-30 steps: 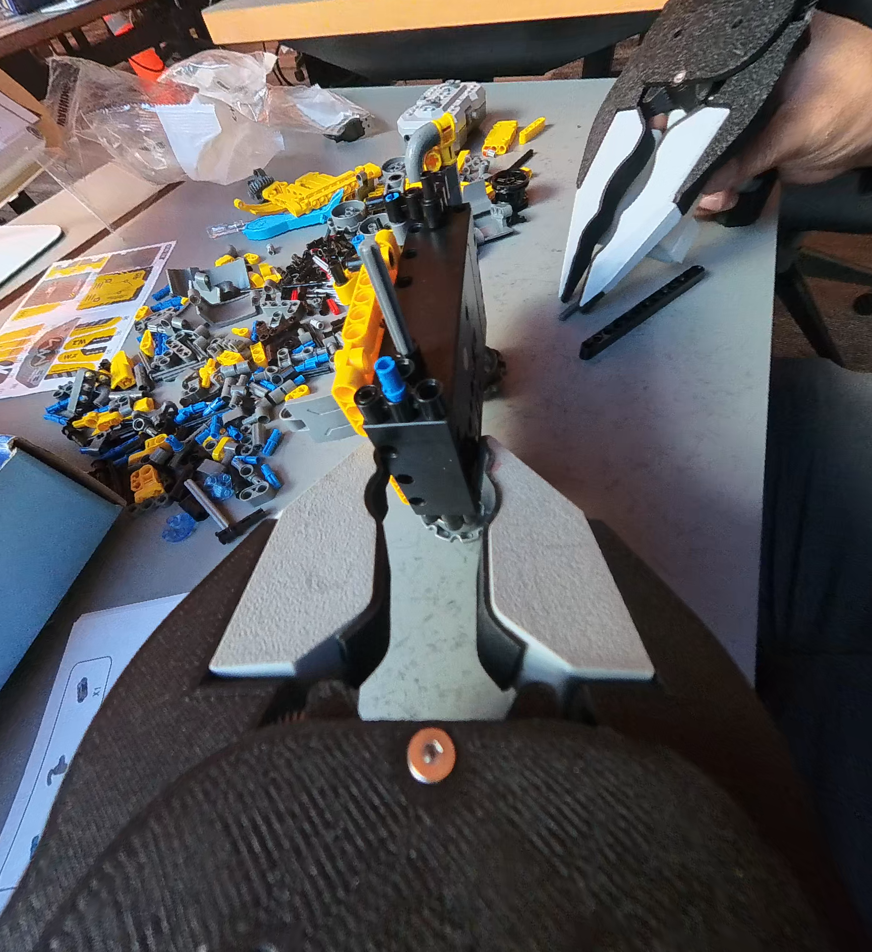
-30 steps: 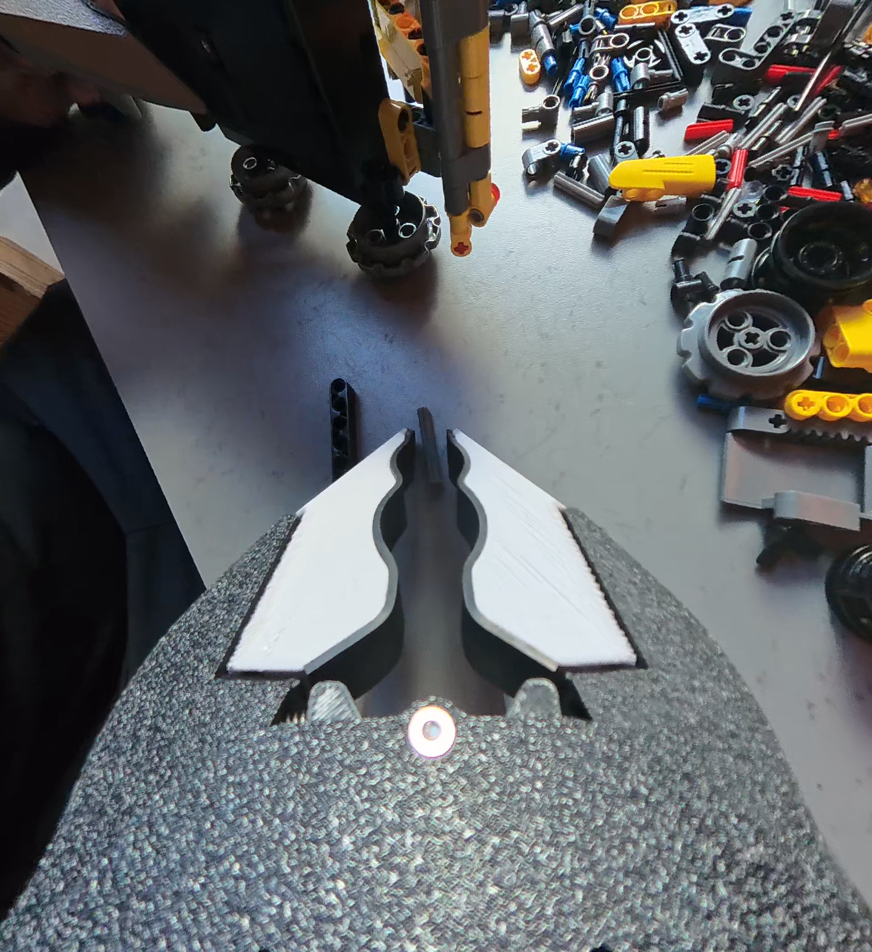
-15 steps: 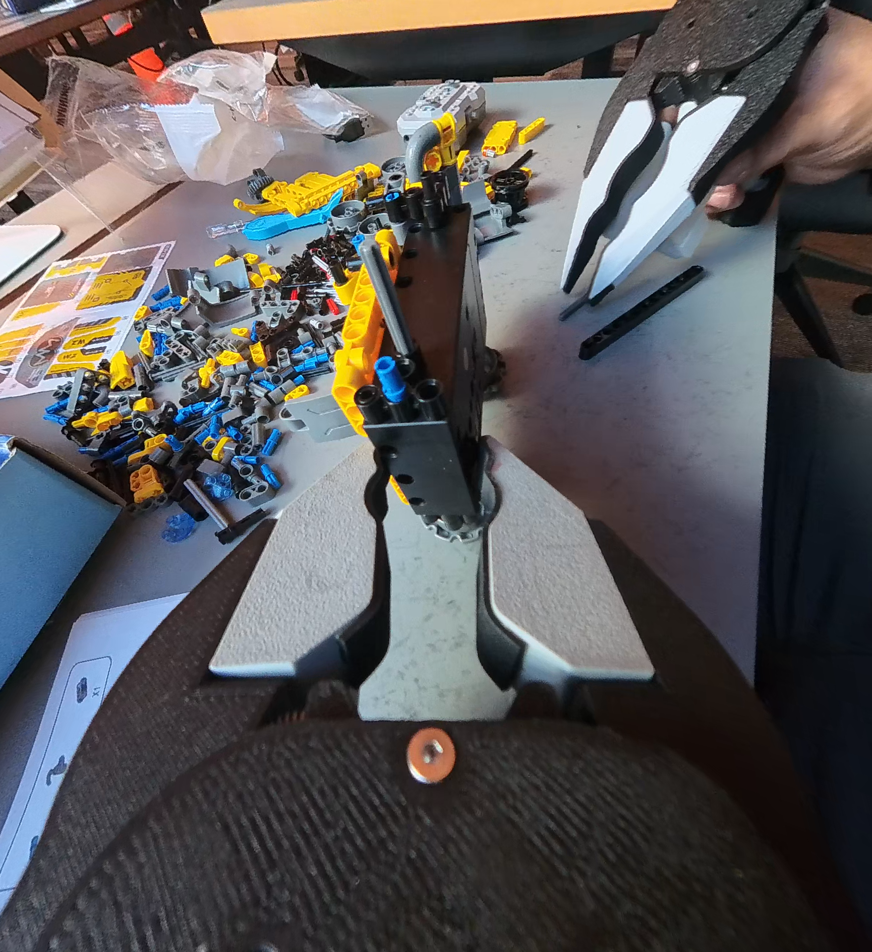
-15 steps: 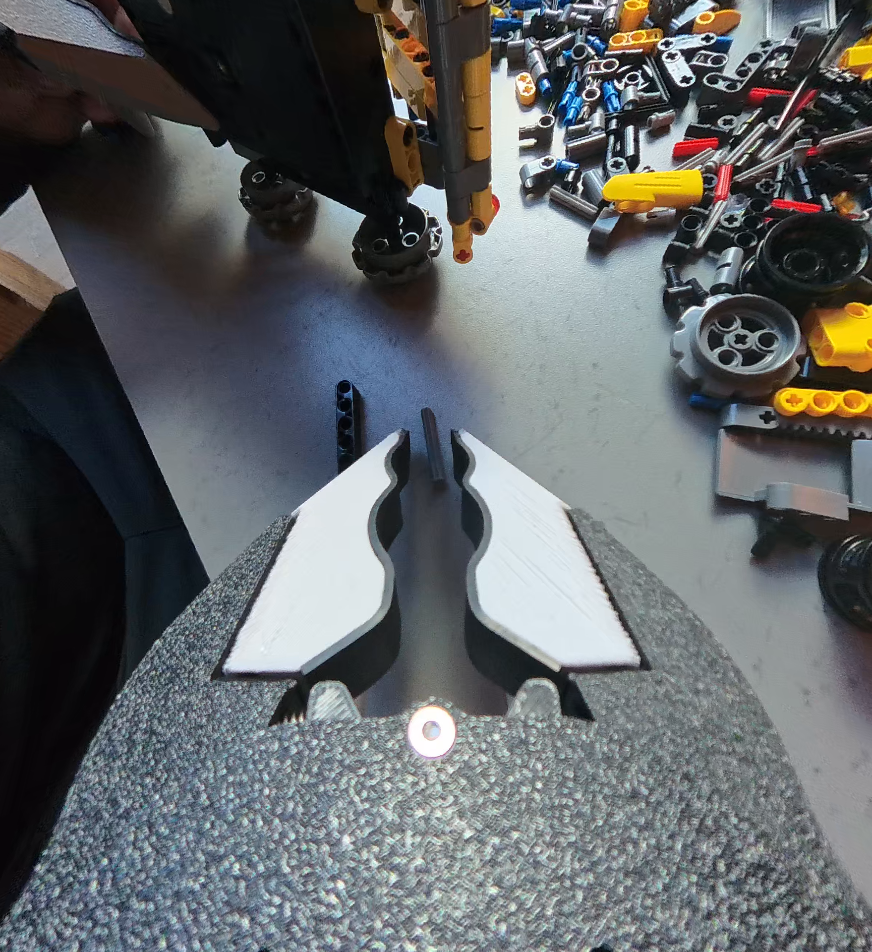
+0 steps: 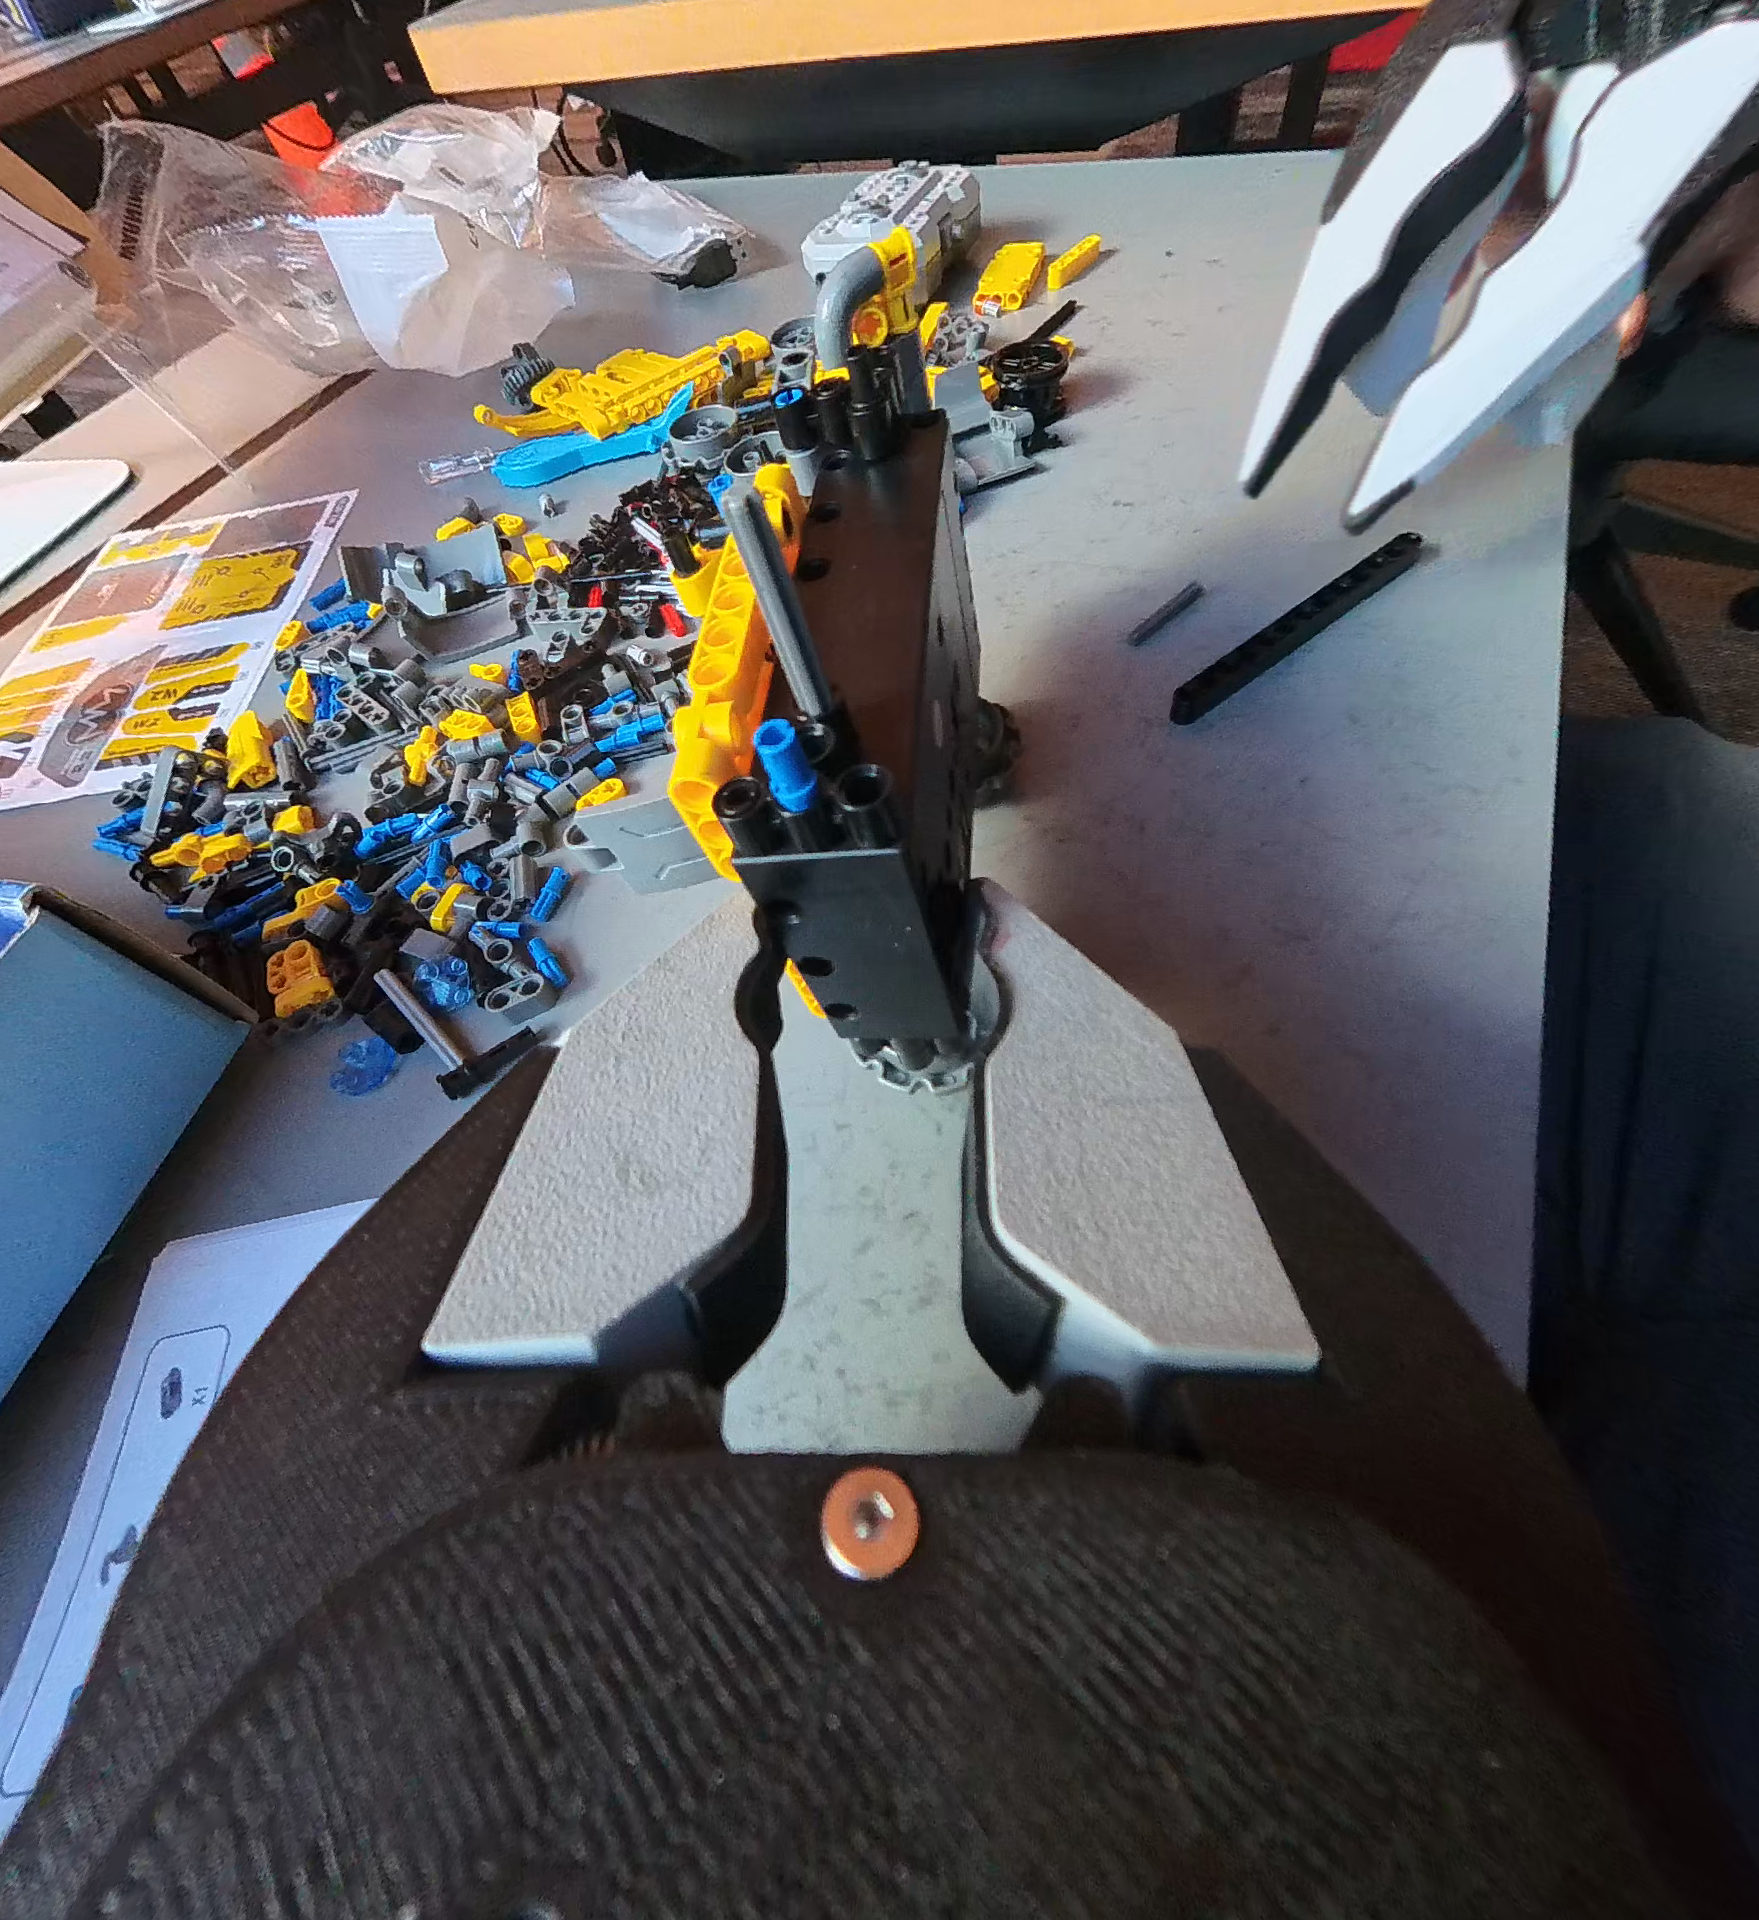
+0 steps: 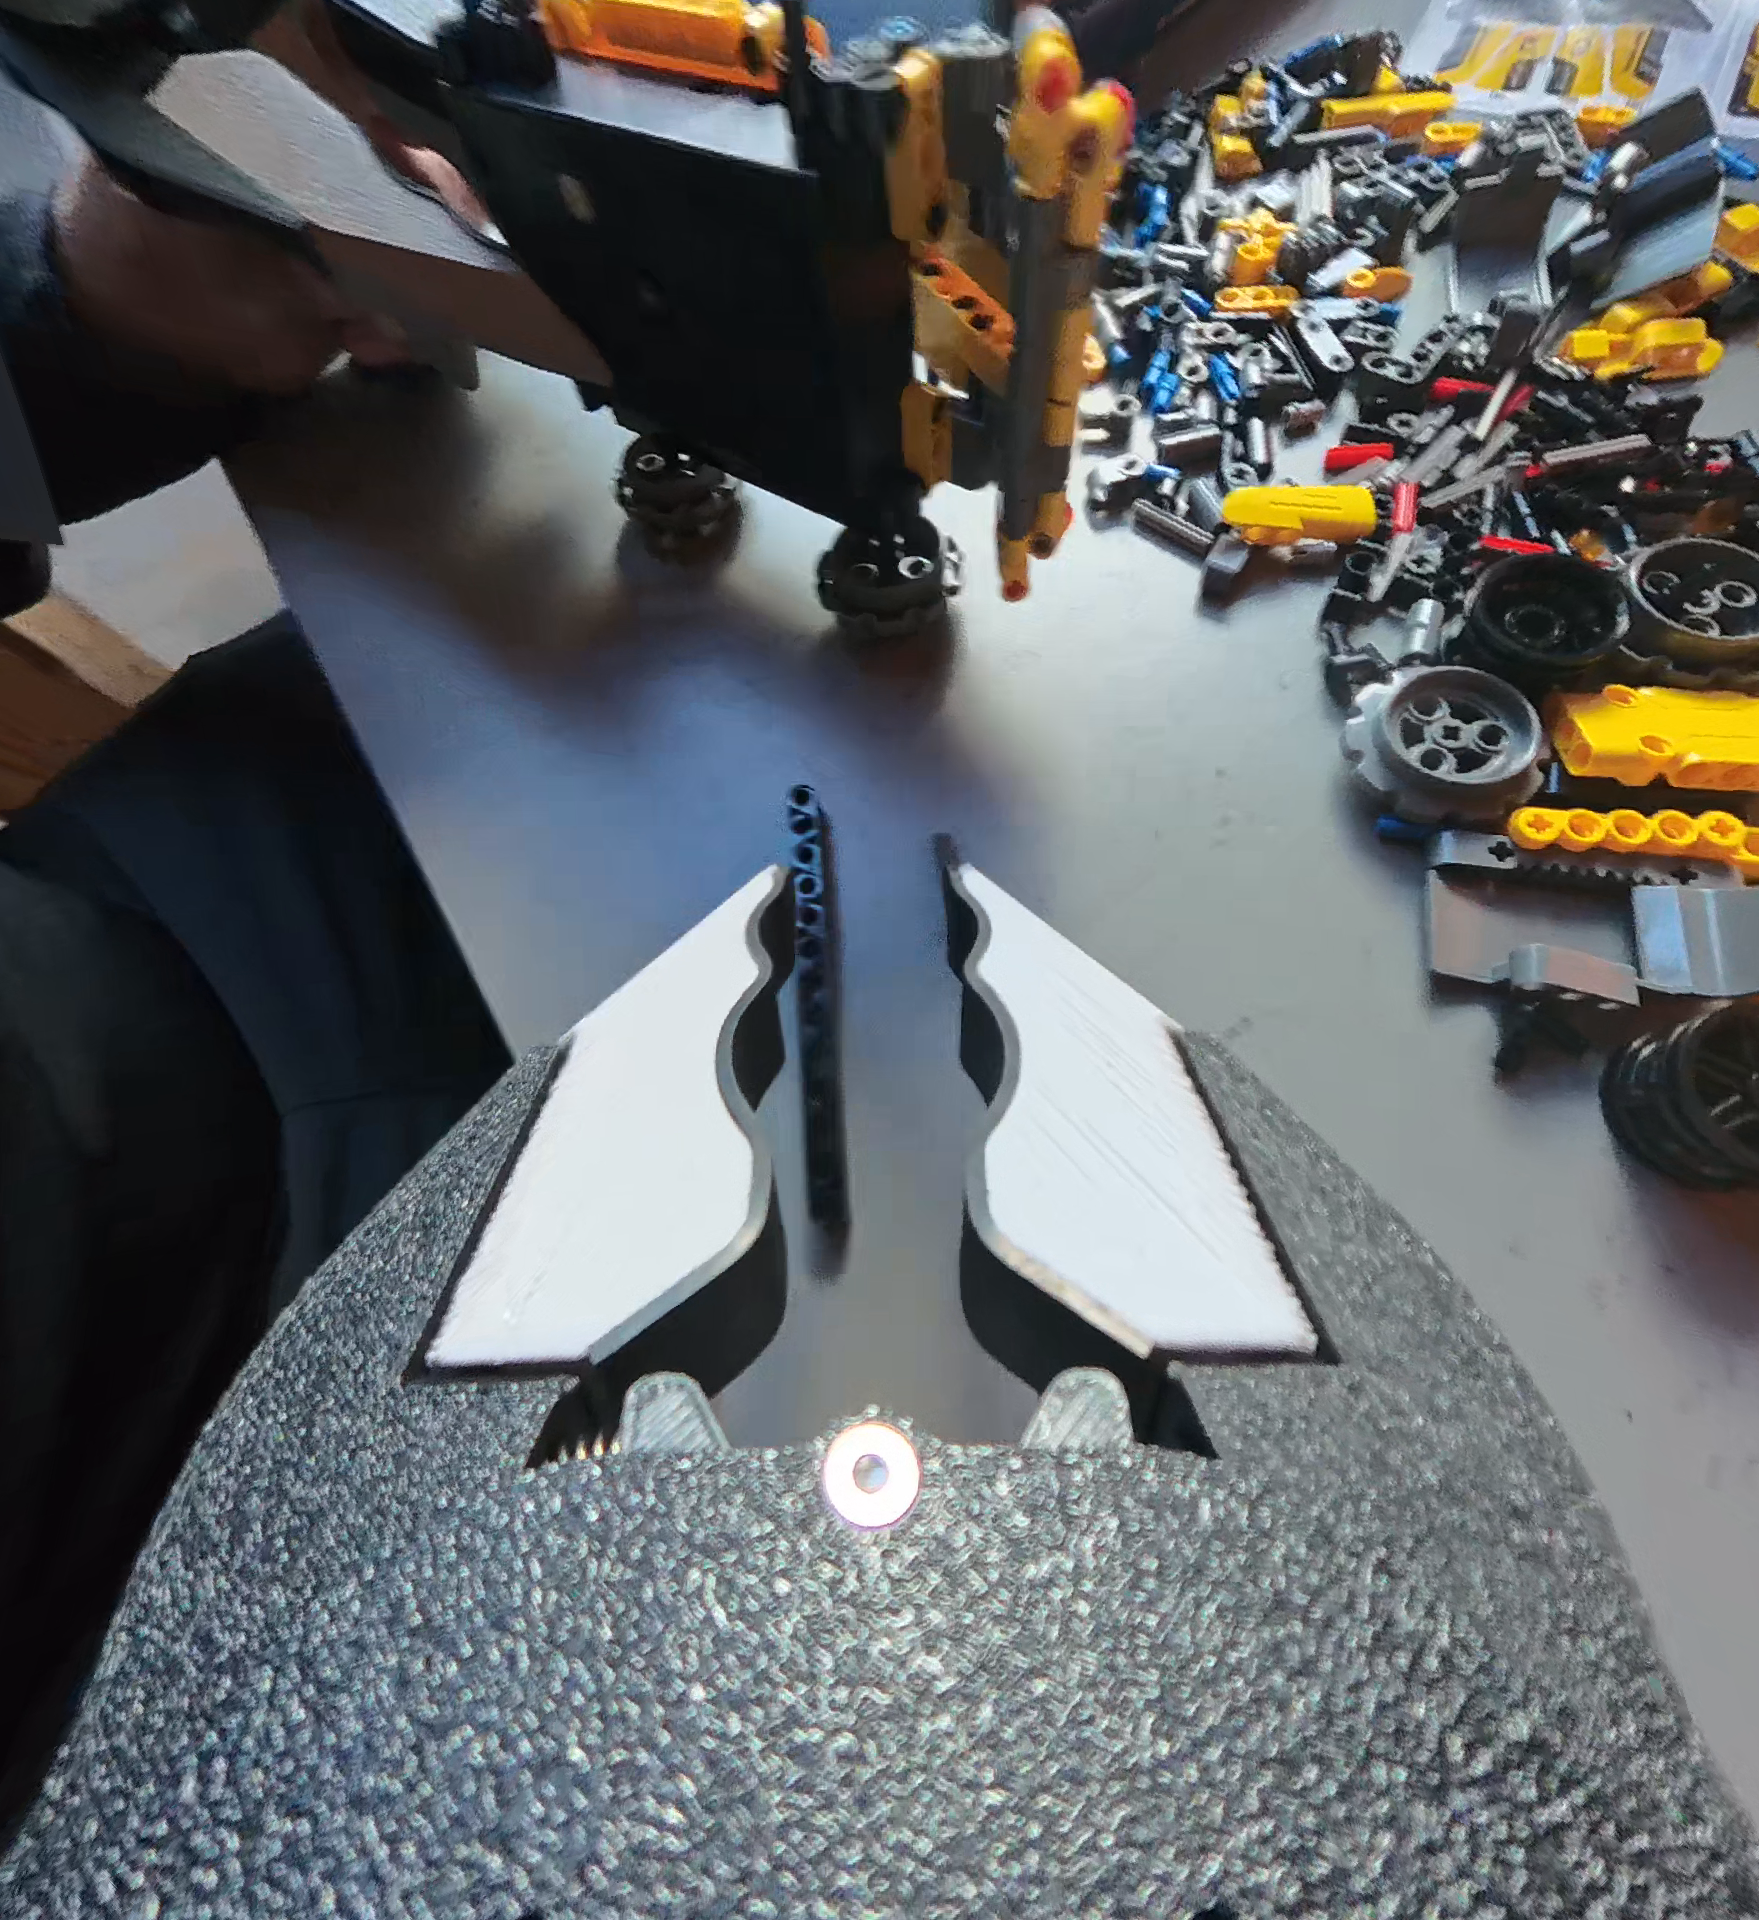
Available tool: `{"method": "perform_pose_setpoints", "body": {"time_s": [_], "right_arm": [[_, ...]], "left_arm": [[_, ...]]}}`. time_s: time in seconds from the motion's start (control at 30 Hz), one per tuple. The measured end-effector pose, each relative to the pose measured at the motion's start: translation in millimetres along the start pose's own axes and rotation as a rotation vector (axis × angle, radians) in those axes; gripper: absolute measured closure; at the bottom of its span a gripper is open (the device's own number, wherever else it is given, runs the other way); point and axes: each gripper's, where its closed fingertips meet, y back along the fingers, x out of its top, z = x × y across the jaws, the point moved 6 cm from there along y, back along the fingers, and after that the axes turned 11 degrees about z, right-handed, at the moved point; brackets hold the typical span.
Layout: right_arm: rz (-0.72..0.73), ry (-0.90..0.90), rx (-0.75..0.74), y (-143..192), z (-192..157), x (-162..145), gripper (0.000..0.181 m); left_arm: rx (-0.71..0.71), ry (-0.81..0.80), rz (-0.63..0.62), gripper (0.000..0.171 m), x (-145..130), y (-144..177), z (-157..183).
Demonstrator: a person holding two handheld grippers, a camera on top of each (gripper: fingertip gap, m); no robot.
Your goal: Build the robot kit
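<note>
Model: a black and yellow building-brick assembly (image 5: 870, 665), long and narrow, with a black panel side, a yellow holed beam along its left, a grey axle lying on top, a blue pin and black pins at the near end, and small dark toothed wheels below.
Left gripper: the left gripper (image 5: 870, 977) is pinching the near end of the model between its grey fingers (image 5: 646, 1132); the model stretches straight ahead from the tips, its wheels down on the grey desk (image 5: 1218, 935).
Right gripper: the right gripper (image 6: 864, 862) stands spread, holding nothing, raised above the desk.
Under the right gripper: a long black holed beam (image 6: 818, 997) lies between the white fingers (image 6: 636, 1101), close to the left one; a short dark axle (image 6: 942, 847) peeks out at the tip of the right finger.
Left of the model: a spread of loose yellow, blue, grey and black parts (image 5: 418, 748), then a printed sheet (image 5: 127, 644), a blue box (image 5: 33, 1091) and crumpled clear bags (image 5: 355, 239).
Left wrist view only: the short axle in full (image 5: 1166, 613) just beside the black beam (image 5: 1296, 629), both lying free on the desk below the blurred right gripper (image 5: 1311, 499).
Right wrist view only: the model's underside wheels (image 6: 885, 577), a grey wheel hub (image 6: 1446, 738) and black tyres (image 6: 1727, 1112) to the right, and a hand (image 6: 220, 301) behind the left gripper.
</note>
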Motion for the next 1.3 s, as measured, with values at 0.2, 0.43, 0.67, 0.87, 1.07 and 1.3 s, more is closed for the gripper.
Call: {"method": "perform_pose_setpoints", "body": {"time_s": [0.2, 0.43, 0.67, 0.87, 1.07, 1.3], "right_arm": [[-0.143, 0.167, 0.023, -11.7, -19.3, -5.0, 0.157], [-0.273, 0.138, 0.053, -22.6, -14.4, -19.1, 0.159], [-0.282, 0.182, 0.102, -27.3, -20.9, -14.2, 0.173], [-0.147, 0.297, 0.205, -28.8, -43.9, 49.3, 0.174], [-0.128, 0.514, 0.267, -48.8, -57.6, 126.8, 0.174], [-0.314, 0.698, 0.382, -89.3, -62.9, 160.2, 0.173]], "left_arm": [[-0.006, -0.008, 0.001, 0.142, 0.1, 0.1, 1.2], [-0.018, -0.016, 0.003, 0.142, 0.2, 0.3, 2.7], [-0.021, -0.011, 0.003, 0.142, 0.1, 0.2, 2.2], [-0.028, -0.013, 0.004, 0.142, 0.1, 0.1, 2.8], [-0.044, -0.020, 0.006, 0.142, 0.2, 0.4, 4.4], [-0.050, -0.024, 0.008, 0.142, 0.2, 0.7, 5.1]]}}
